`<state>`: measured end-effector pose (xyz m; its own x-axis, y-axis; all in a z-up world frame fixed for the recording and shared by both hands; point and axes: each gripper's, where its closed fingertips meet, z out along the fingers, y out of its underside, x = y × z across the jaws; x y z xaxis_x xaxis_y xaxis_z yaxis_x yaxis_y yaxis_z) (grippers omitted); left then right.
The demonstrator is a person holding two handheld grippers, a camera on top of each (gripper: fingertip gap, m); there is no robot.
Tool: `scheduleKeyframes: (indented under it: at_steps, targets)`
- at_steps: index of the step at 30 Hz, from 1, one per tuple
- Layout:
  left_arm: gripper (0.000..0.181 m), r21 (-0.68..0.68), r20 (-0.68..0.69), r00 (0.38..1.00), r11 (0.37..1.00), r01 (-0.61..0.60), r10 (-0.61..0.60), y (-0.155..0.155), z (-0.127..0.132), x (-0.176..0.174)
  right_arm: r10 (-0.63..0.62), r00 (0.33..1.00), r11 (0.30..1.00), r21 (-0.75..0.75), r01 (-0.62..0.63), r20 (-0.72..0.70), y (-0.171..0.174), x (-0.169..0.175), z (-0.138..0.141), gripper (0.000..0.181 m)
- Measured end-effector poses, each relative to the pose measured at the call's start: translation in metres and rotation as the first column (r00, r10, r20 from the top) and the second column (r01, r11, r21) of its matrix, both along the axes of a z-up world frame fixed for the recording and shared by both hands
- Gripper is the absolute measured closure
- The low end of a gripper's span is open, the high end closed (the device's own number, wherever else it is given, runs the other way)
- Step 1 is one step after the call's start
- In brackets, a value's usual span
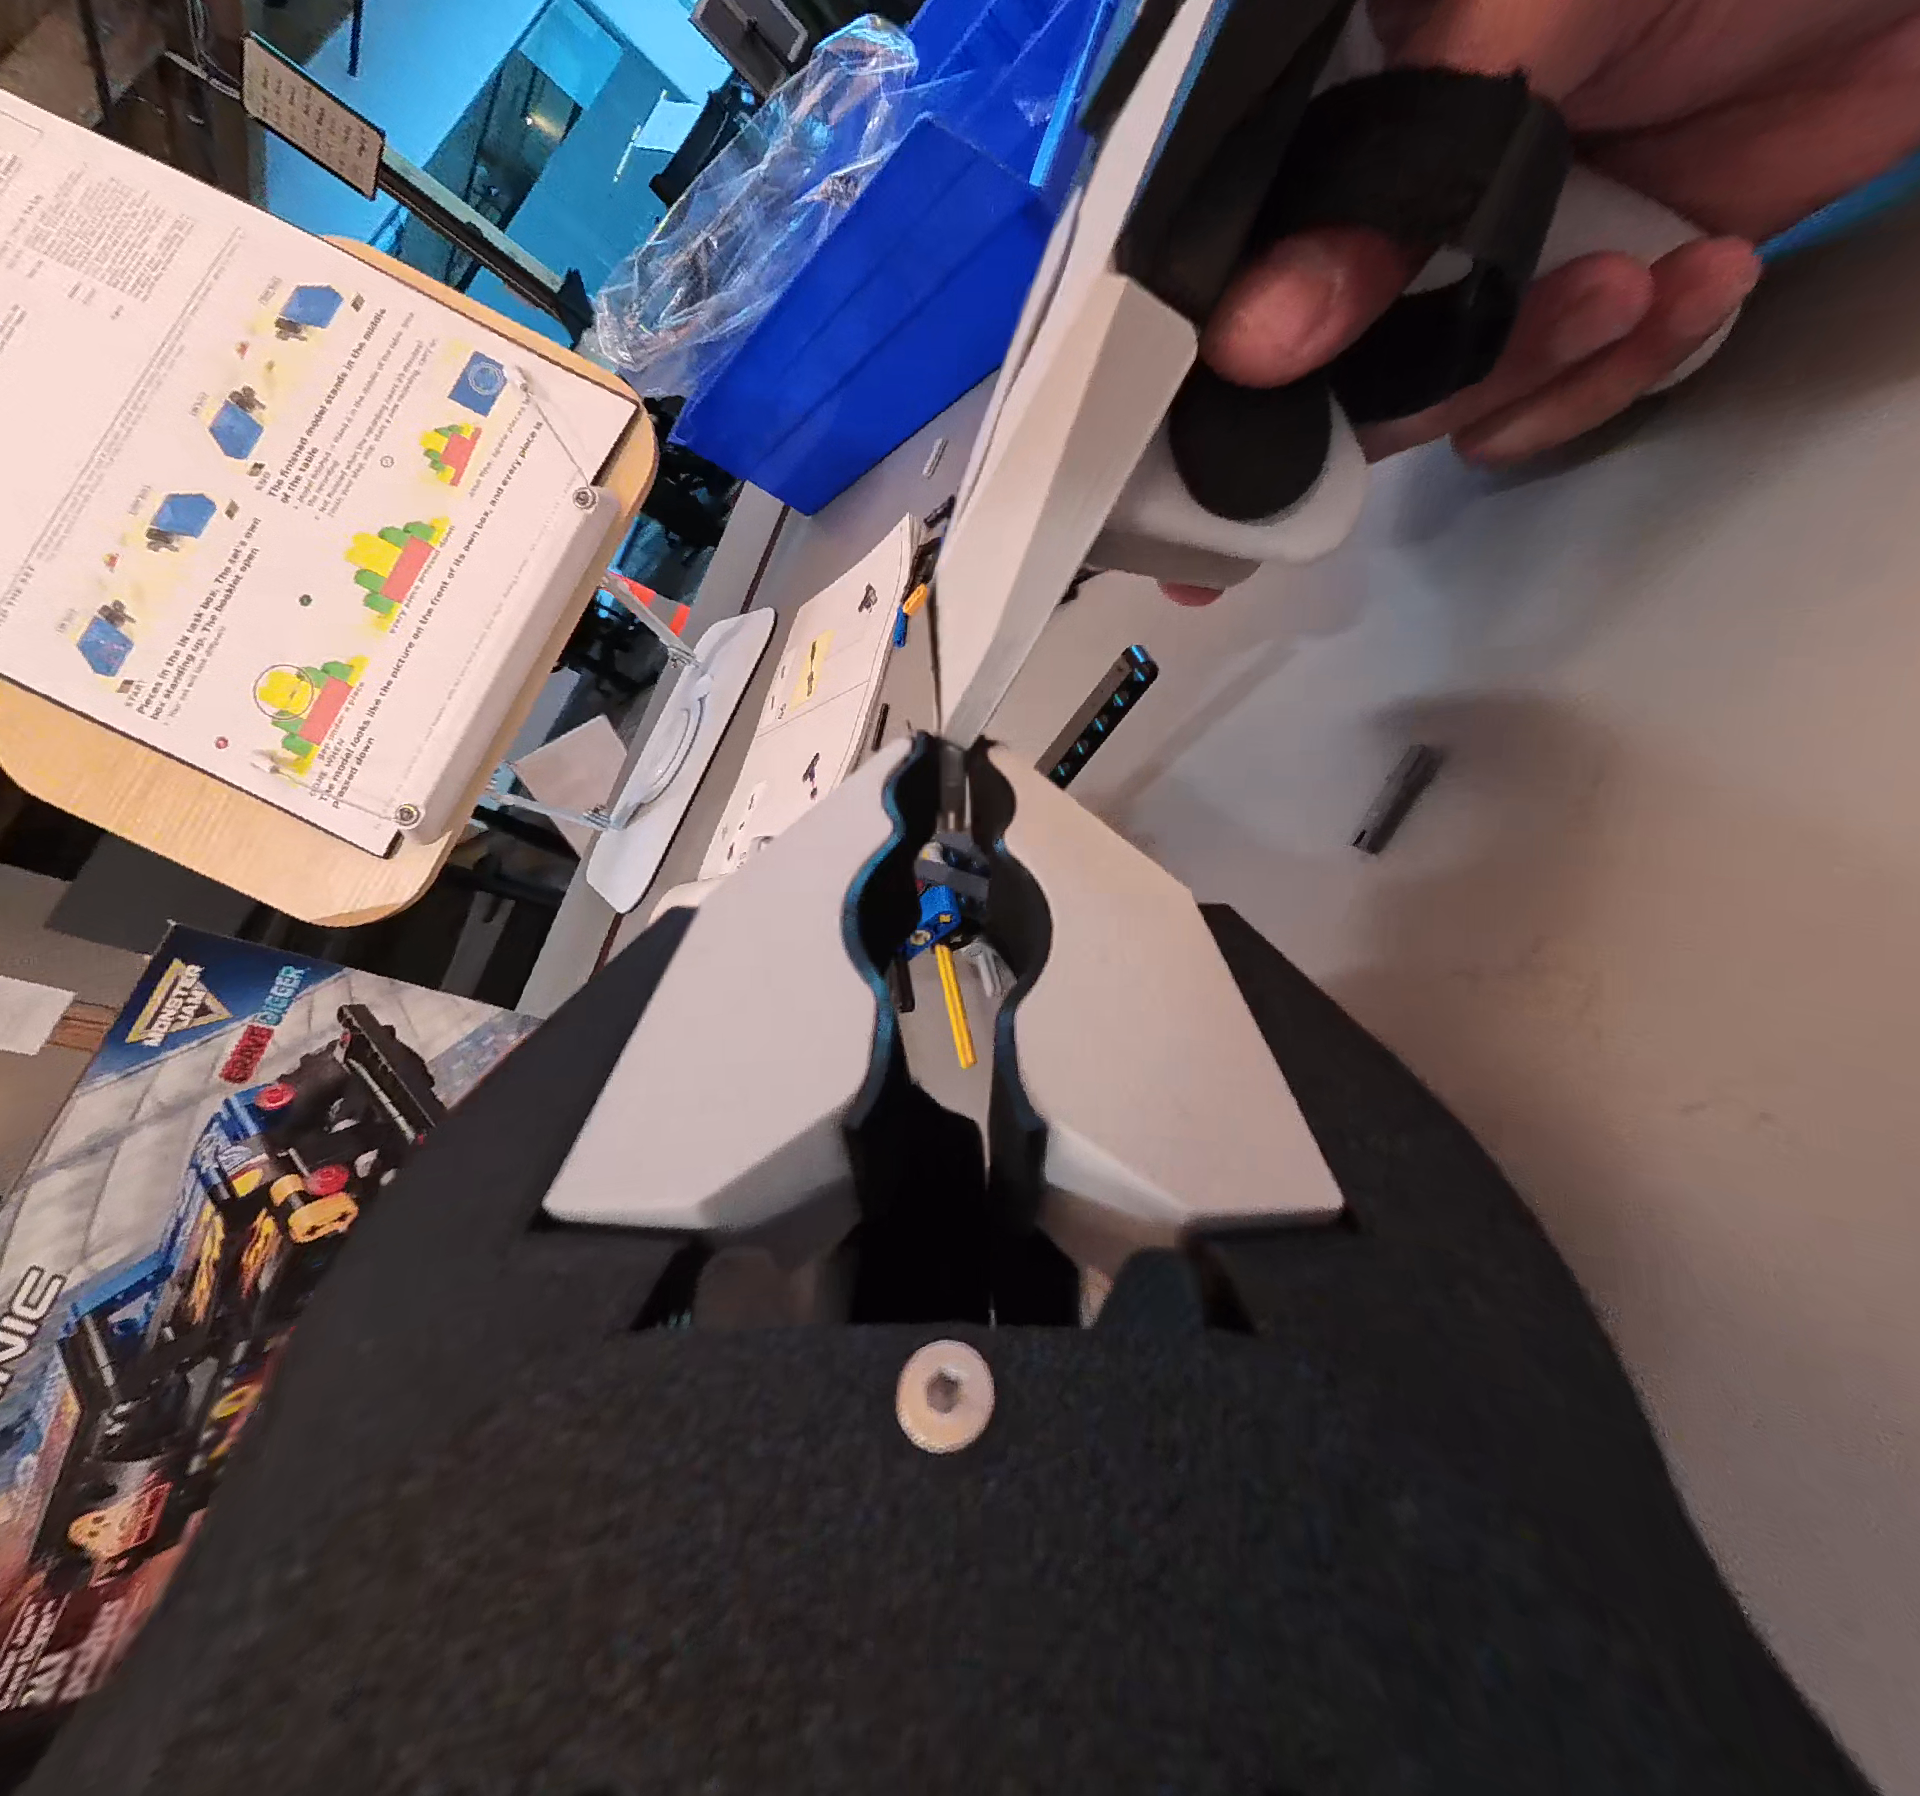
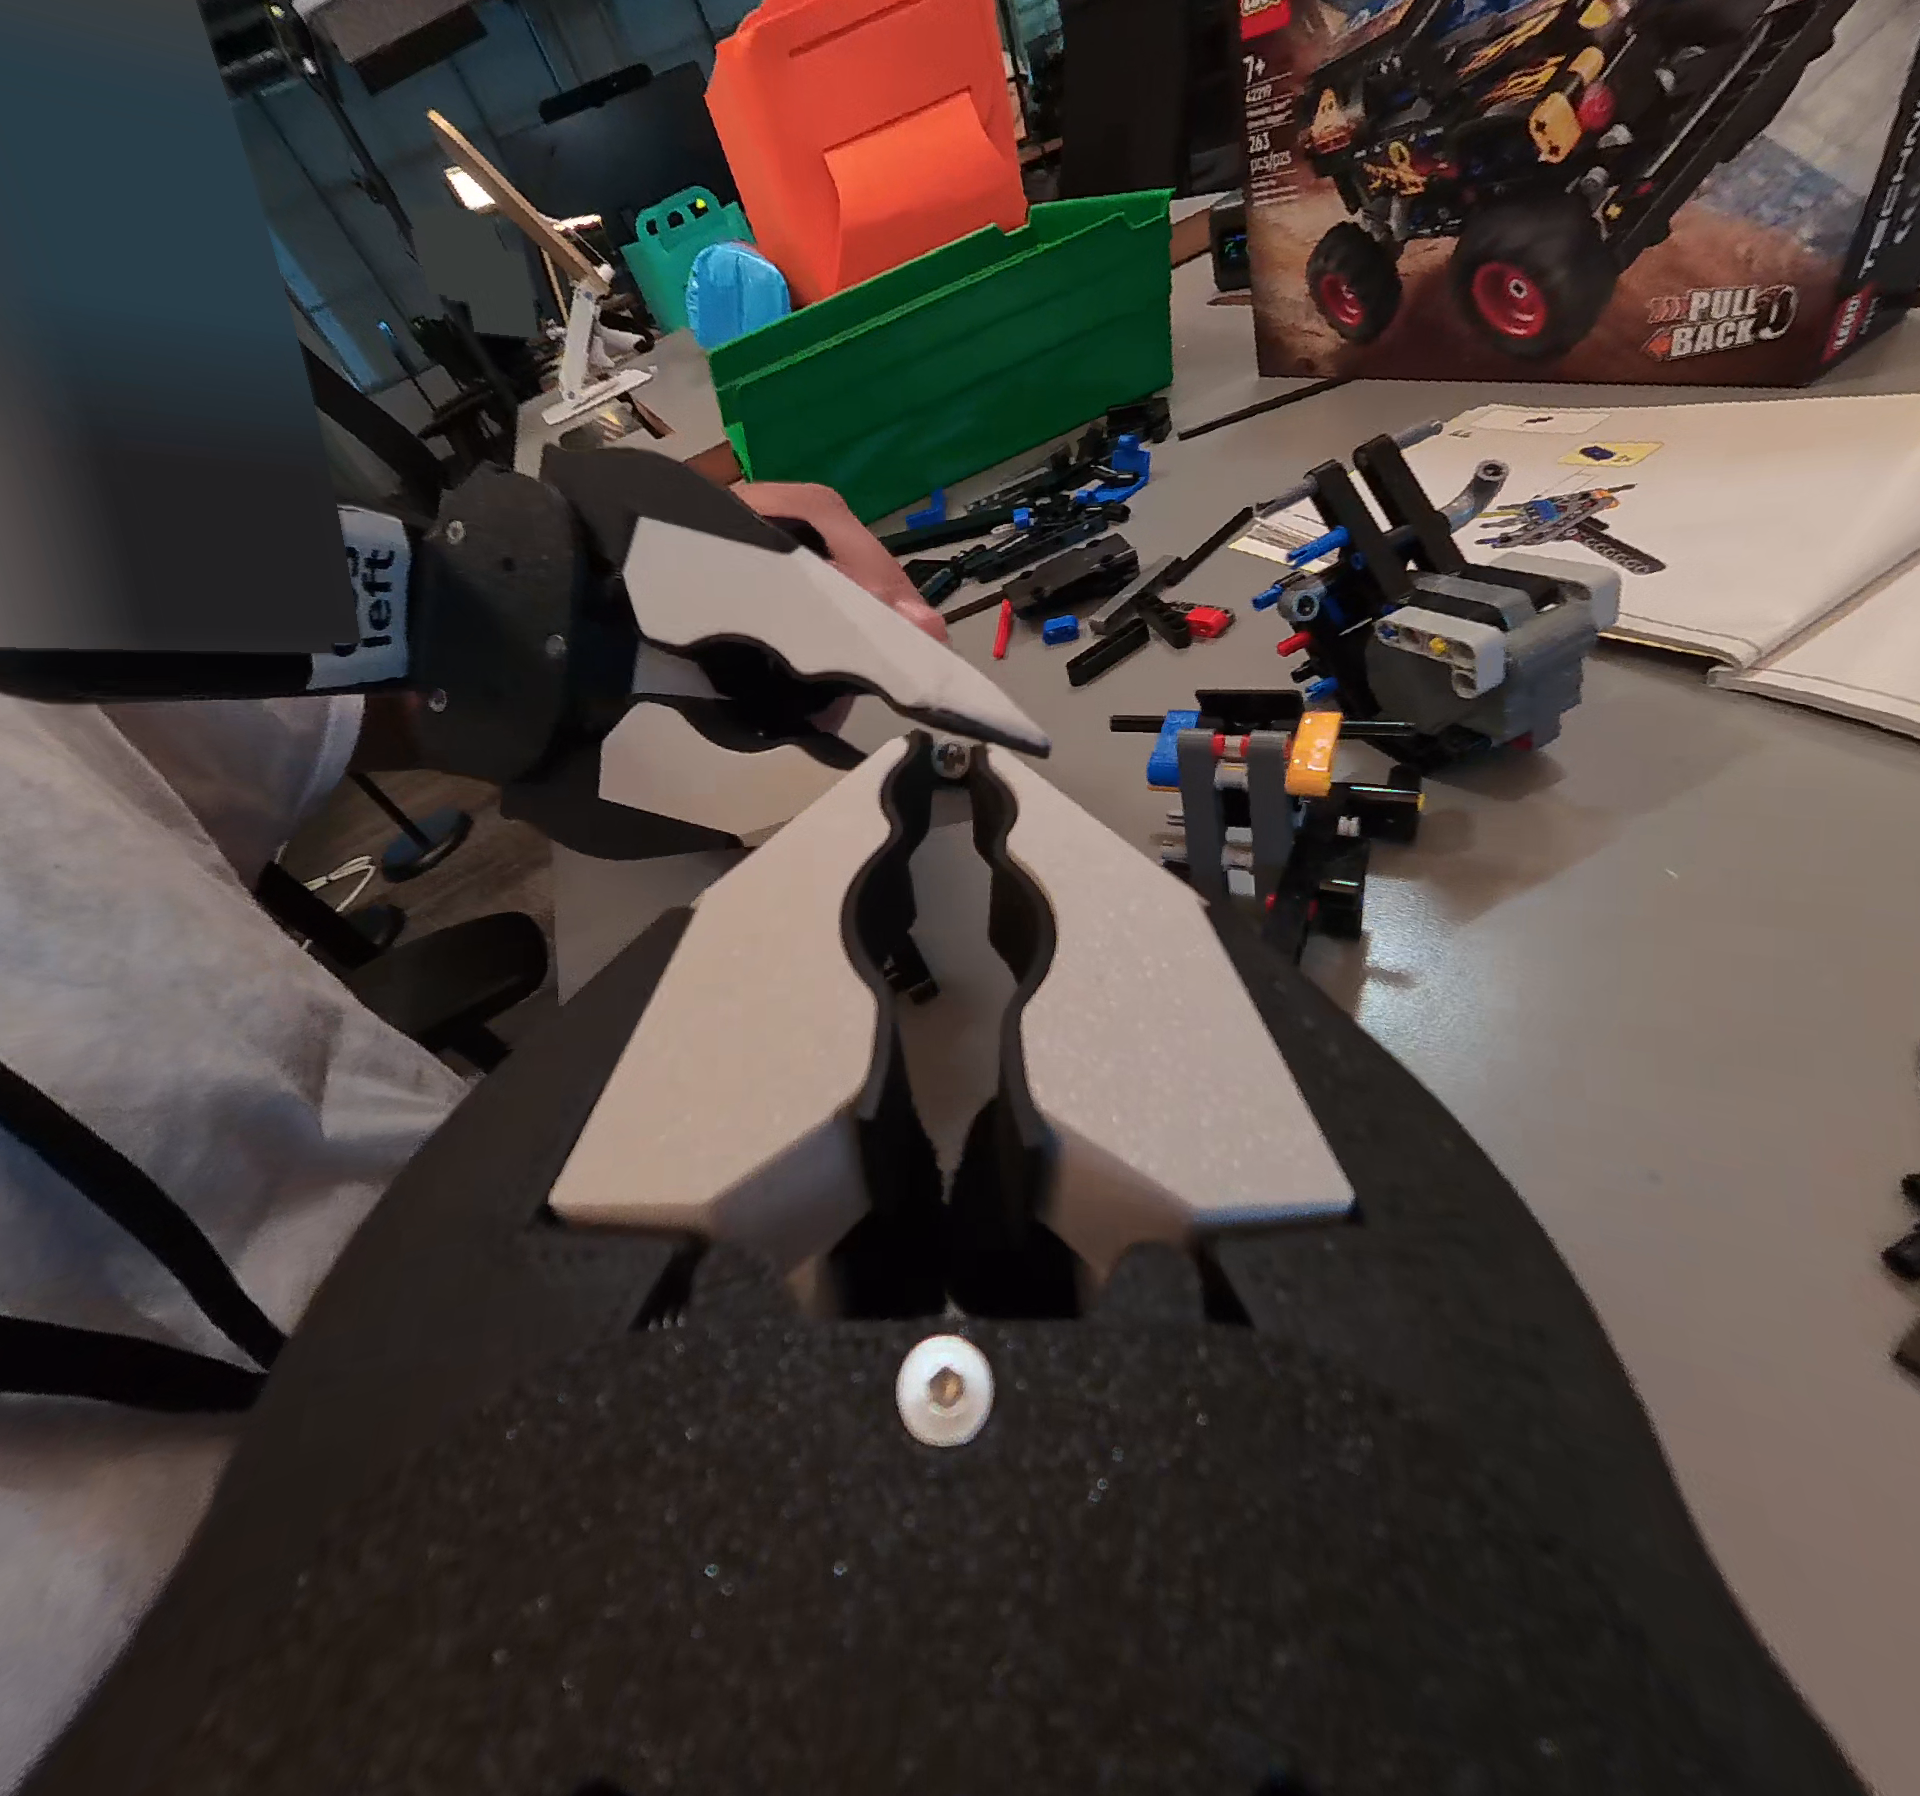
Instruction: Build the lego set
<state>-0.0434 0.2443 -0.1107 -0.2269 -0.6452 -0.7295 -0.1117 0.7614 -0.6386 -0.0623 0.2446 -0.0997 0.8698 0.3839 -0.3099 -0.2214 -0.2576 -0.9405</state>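
Left gripper point(image 1: 940, 759) and right gripper point(image 2: 951, 754) meet tip to tip — jaws of both closed.

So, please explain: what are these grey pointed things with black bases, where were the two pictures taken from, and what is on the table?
No robot here: a person holds a two-finger gripper in each hand, each carrying a camera looking along its fingers. One picture looks from the left gripper, the other from the right gripper. Their tips meet, both pinching one small grey piece. On the grey table lie loose black and blue parts, a half-built grey-and-black model, an open instruction booklet, a green plastic bin and the printed cardboard set box.
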Motion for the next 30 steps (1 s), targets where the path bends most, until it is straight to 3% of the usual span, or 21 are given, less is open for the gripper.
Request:
scheduleKeyframes:
  at_steps: [12, 15, 18, 20, 24, 30]
  targets:
    - [0.179, 0.043, -0.024, 1.0, 0.999, 0.001, 0.0, 0.008, -0.001, -0.003, 0.048, 0.989, 0.999, -0.003, -0.049, -0.14, -0.006, 0.005, 0.008, 0.17]
    - [0.179, 0.082, -0.062, 0.998, 0.997, 0.012, -0.007, 0.014, -0.01, -0.005, 0.07, 0.998, 0.996, -0.054, -0.07, 0.002, -0.018, 0.009, 0.002, 0.167]
    - [0.179, 0.066, -0.107, 0.994, 0.998, 0.012, -0.005, 0.023, -0.019, -0.008, 0.138, 0.963, 0.969, -0.234, -0.083, 0.231, -0.037, 0.008, -0.031, 0.154]
    - [0.179, 0.009, -0.151, 0.988, 1.0, 0.016, -0.015, 0.024, -0.028, -0.009, 0.156, 0.924, 0.957, -0.283, -0.055, 0.348, -0.044, 0.003, -0.048, 0.16]
    - [0.179, -0.028, -0.175, 0.984, 0.999, 0.03, -0.034, 0.021, -0.034, -0.009, 0.144, 0.868, 0.953, -0.303, 0.007, 0.474, -0.047, -0.004, -0.067, 0.17]
    - [0.179, -0.016, -0.183, 0.981, 0.998, 0.057, -0.059, 0.015, -0.037, -0.011, 0.15, 0.843, 0.937, -0.346, 0.045, 0.516, -0.044, 0.0, -0.08, 0.171]
